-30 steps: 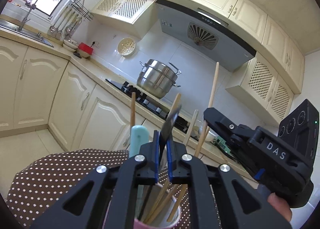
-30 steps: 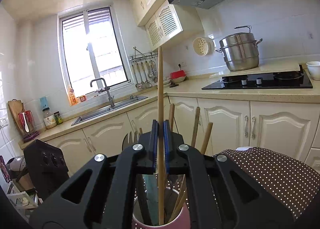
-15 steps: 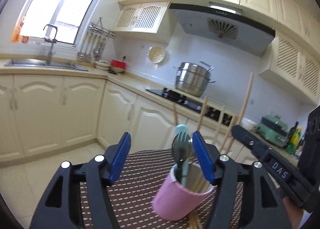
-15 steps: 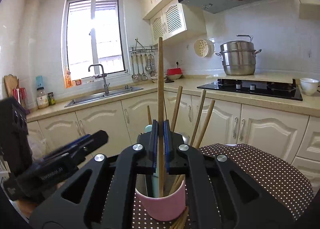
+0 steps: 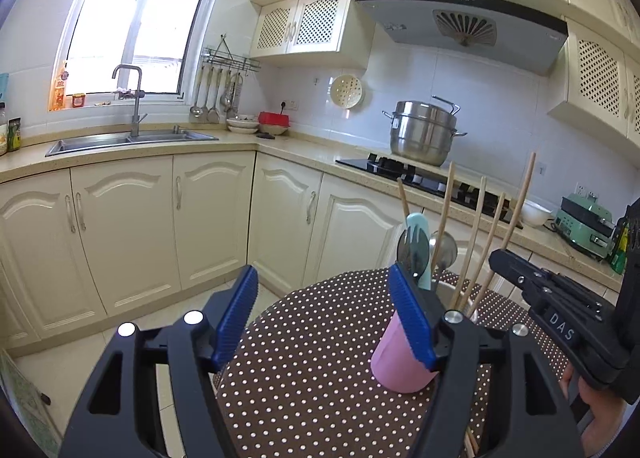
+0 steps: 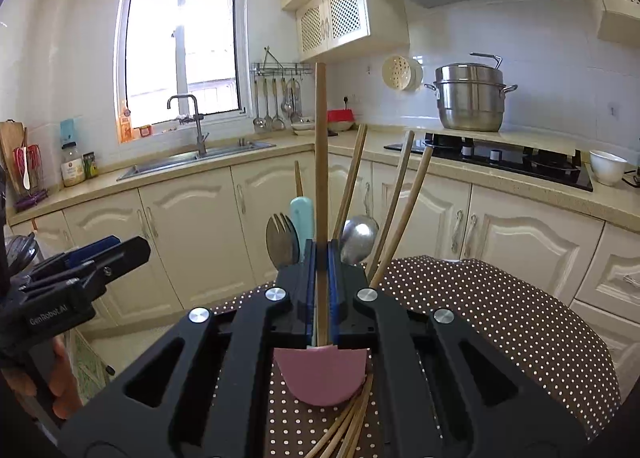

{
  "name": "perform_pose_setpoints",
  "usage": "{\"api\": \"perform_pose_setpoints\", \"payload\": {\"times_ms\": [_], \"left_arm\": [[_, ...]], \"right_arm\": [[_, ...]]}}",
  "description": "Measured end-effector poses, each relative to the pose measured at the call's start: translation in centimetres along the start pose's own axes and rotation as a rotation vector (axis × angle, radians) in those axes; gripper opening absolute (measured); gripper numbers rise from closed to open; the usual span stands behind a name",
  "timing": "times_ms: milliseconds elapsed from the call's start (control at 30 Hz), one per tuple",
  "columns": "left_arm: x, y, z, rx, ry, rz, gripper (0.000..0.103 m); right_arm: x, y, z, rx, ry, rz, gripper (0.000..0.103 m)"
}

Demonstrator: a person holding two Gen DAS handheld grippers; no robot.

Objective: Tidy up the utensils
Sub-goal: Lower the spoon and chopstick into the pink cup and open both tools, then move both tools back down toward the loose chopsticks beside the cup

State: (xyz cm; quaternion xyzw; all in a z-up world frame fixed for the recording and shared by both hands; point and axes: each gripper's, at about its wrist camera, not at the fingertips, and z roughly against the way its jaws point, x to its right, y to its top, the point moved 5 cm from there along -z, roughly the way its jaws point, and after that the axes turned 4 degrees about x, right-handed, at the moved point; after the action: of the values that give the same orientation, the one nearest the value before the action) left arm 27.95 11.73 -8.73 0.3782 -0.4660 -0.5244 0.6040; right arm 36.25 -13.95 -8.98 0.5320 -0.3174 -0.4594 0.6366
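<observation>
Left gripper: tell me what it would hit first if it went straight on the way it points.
The left gripper, jaws opening and empty, points past the pink cup. Ahead lie the dotted tablecloth, then likely the cream cabinet doors; depth is unclear.

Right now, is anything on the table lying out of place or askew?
Yes. Several loose chopsticks lie flat on the dotted tablecloth at the foot of the pink cup, while the other utensils stand in the cup.
</observation>
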Motion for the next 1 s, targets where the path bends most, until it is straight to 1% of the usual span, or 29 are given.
{"api": "perform_pose_setpoints", "payload": {"times_ms": [100, 200, 533, 567, 600, 633, 667, 700, 733, 867, 900, 933, 1000], "left_arm": [[-0.2, -0.1, 0.2, -0.009, 0.006, -0.009, 0.067], [-0.4, -0.3, 0.6, -0.020, 0.007, -0.013, 0.070], [-0.3, -0.3, 0.9, -0.042, -0.007, -0.010, 0.070], [-0.1, -0.3, 0.9, -0.044, -0.010, -0.011, 0.070], [-0.1, -0.3, 0.9, -0.048, -0.014, -0.010, 0.071], [-0.1, -0.3, 0.9, -0.050, -0.018, -0.008, 0.071], [-0.1, -0.3, 1.0, -0.051, -0.023, -0.005, 0.071], [0.0, -0.3, 1.0, -0.053, -0.029, -0.001, 0.071], [0.0, -0.3, 1.1, -0.054, -0.034, 0.001, 0.071], [0.3, -0.3, 1.4, -0.054, -0.050, 0.009, 0.072], [0.4, -0.3, 1.6, -0.054, -0.054, 0.010, 0.073], [0.5, -0.3, 1.7, -0.054, -0.058, 0.010, 0.073], [0.7, -0.3, 1.8, -0.056, -0.065, 0.007, 0.073]], "right_arm": [[-0.2, -0.7, -0.4, -0.026, -0.008, 0.004, 0.006], [0.0, -1.5, -0.7, -0.049, -0.024, 0.001, 0.006], [0.5, -1.3, 0.2, -0.036, -0.038, -0.036, 0.007], [0.6, -1.3, 0.3, -0.039, -0.038, -0.040, 0.008], [0.6, -1.3, 0.3, -0.041, -0.039, -0.041, 0.011], [0.6, -1.2, 0.5, -0.038, -0.040, -0.041, 0.025], [0.6, -1.2, 0.6, -0.032, -0.040, -0.042, 0.052], [0.6, -1.0, 0.9, -0.019, -0.041, -0.045, 0.061], [0.6, -0.9, 1.3, 0.001, -0.035, -0.051, 0.062], [0.5, -0.2, 2.1, 0.017, -0.024, -0.046, 0.063], [0.4, -0.1, 2.4, 0.024, -0.025, -0.045, 0.065], [0.4, 0.1, 2.7, 0.030, -0.025, -0.046, 0.069], [0.5, 0.4, 3.3, 0.046, -0.022, -0.051, 0.070]]}}
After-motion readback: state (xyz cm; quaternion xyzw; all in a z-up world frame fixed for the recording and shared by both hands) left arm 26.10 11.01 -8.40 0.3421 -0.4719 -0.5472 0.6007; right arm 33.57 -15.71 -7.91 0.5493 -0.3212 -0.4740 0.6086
